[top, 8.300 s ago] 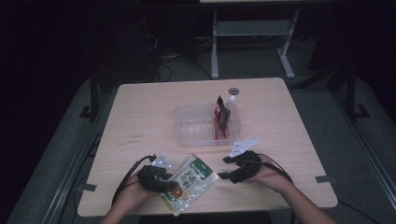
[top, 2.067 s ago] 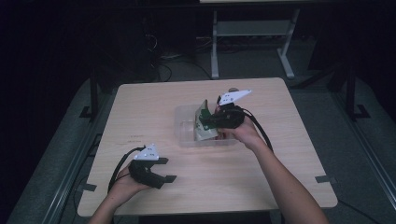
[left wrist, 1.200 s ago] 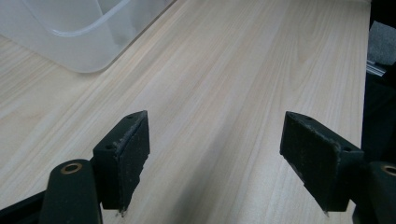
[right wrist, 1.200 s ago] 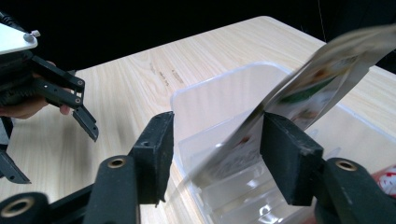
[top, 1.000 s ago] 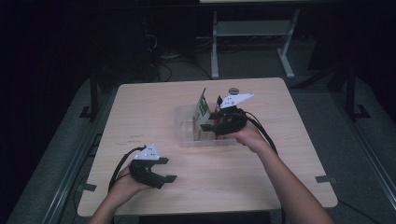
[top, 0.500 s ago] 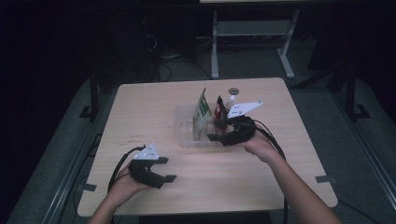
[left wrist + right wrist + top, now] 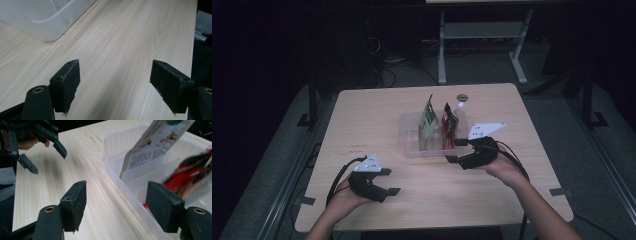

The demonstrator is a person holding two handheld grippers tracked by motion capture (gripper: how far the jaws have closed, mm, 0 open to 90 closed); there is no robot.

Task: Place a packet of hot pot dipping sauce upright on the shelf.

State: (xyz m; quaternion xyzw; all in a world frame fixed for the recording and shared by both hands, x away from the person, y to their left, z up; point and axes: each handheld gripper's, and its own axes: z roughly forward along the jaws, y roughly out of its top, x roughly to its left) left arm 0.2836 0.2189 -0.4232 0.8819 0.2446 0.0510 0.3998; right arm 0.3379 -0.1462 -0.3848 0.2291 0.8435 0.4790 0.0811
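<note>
The wooden table (image 7: 377, 115) is seen w/ a clear plastic bin (image 7: 409, 131) near its centre. Two pouches are stood upright in the bin: a green-white pouch (image 7: 427, 119) on the left, a red pouch (image 7: 447, 126) just beside it. The right gripper (image 7: 458, 151) is held at the bin's near right corner, jaws just opening, nothing between them. The left gripper (image 7: 389, 181) is held low, well apart from the bin, jaws spread, empty.

The high view looks down from above the table's (image 7: 377, 112) near edge, while both gripper views skim low and close, sharing the clear bin (image 7: 409, 145) (image 7: 47, 30) (image 7: 120, 182).
</note>
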